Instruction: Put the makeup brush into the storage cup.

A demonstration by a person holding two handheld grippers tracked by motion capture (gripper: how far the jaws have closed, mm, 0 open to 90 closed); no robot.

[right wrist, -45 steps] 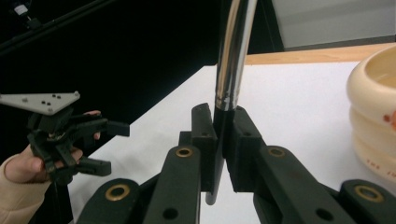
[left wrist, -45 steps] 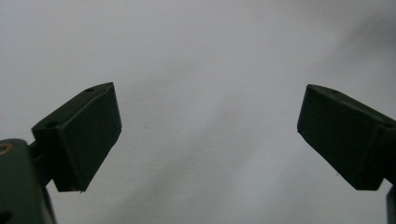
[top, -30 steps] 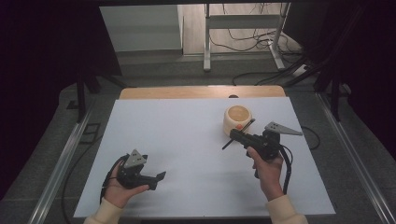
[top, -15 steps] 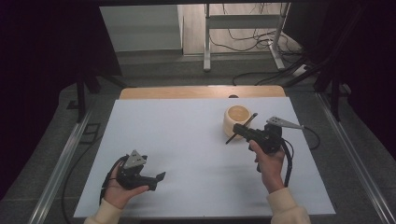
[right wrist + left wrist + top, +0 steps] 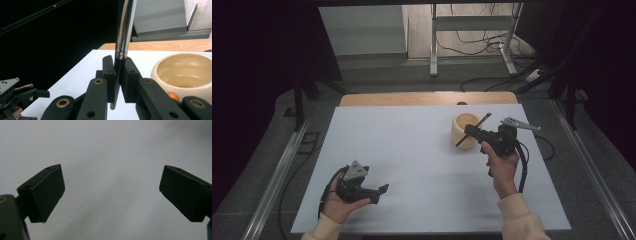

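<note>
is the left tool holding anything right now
No, the left tool has its jaws spread wide apart in the left gripper view, with nothing but bare white table between them.

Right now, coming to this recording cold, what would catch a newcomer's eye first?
The right gripper, on the right side of the white table, draws the eye: its jaws are clamped on a thin rod, black below and shiny metal above. Just beside it stands a cream bowl, with something small and orange at its foot in the right gripper view. Near the front left, the left gripper rests low with its jaws wide apart.
</note>
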